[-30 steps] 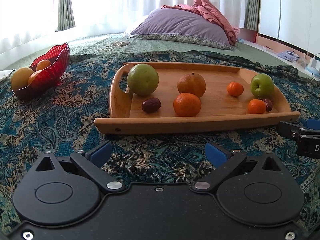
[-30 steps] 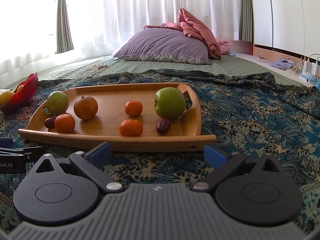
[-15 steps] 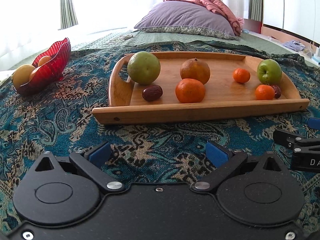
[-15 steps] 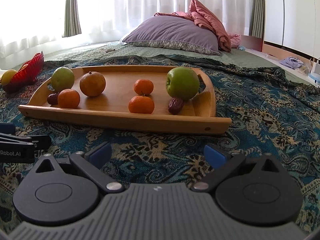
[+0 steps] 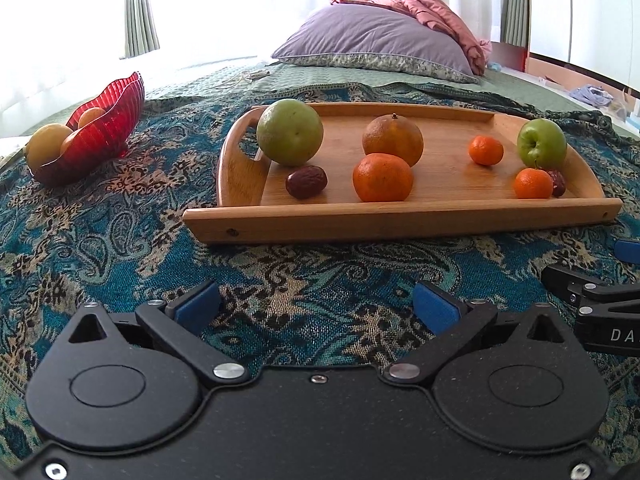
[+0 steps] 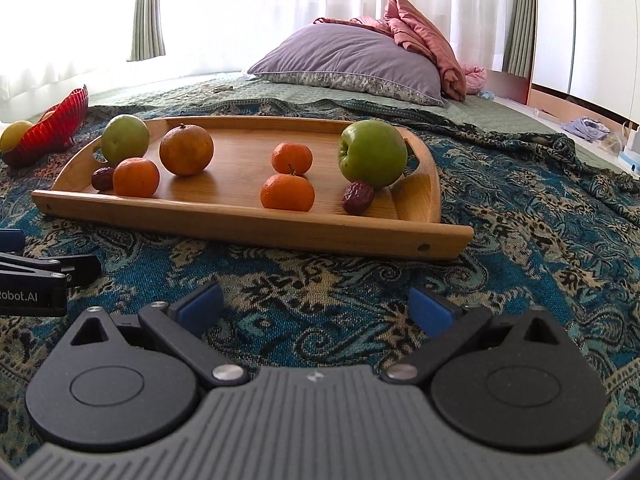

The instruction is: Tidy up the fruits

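A wooden tray (image 5: 400, 222) (image 6: 248, 224) lies on the patterned blanket. On it sit a large green fruit (image 5: 289, 132) (image 6: 125, 139), a green apple (image 5: 541, 142) (image 6: 372, 153), a brownish orange (image 5: 393, 140) (image 6: 186, 150), three tangerines (image 5: 382, 177) (image 6: 288, 192) and two dark dates (image 5: 306, 181) (image 6: 358, 197). A red glass bowl (image 5: 100, 136) (image 6: 56, 128) with fruit stands left of the tray. My left gripper (image 5: 316, 304) and right gripper (image 6: 316, 307) are both open and empty, low over the blanket in front of the tray.
A purple pillow (image 5: 376, 44) and pink cloth (image 6: 424, 44) lie at the back of the bed. The right gripper shows at the right edge of the left wrist view (image 5: 600, 304), and the left gripper at the left edge of the right wrist view (image 6: 40, 280).
Both grippers have dropped lower and tilted up slightly; the tray now sits higher in both views. Jaws stay open. No fruit has moved.
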`<action>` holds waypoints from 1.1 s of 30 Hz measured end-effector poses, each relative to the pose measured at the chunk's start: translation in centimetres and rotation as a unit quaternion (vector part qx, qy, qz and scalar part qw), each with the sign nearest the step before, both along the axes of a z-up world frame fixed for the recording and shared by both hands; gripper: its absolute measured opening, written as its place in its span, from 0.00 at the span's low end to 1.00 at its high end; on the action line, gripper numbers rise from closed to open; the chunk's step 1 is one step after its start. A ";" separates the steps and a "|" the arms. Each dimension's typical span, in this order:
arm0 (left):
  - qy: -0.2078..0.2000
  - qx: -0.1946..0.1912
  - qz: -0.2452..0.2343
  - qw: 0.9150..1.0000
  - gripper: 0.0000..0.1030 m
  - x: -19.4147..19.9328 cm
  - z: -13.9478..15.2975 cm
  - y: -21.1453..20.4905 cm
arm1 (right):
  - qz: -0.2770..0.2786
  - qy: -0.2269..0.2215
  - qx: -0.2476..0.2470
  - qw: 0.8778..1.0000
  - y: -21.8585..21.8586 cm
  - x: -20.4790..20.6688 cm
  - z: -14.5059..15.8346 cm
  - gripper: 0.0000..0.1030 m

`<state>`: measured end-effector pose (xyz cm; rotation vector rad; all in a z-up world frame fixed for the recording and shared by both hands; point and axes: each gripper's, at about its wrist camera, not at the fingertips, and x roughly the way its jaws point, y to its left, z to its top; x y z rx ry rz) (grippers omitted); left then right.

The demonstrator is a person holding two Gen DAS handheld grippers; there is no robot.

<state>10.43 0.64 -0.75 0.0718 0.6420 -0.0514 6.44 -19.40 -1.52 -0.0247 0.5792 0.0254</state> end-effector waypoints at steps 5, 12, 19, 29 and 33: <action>0.003 -0.007 -0.002 1.000 1.00 0.1 -0.1 0.3 | 0.000 0.001 0.003 1.000 -0.1 0.0 0.0 1.00; 0.004 -0.006 -0.002 1.000 1.00 0.3 -0.2 0.3 | 0.005 0.006 0.013 1.000 -0.3 0.2 0.2 1.00; 0.008 -0.016 -0.003 1.000 1.00 0.5 -0.1 0.5 | 0.020 0.008 0.022 1.000 -0.3 0.2 0.2 1.00; 0.007 -0.012 -0.003 1.000 1.00 0.5 -0.2 0.5 | 0.016 0.014 0.012 1.000 0.0 0.3 0.2 1.00; 0.008 -0.013 -0.003 1.000 1.00 0.5 -0.2 0.5 | 0.015 0.015 0.009 1.000 0.1 0.4 0.2 1.00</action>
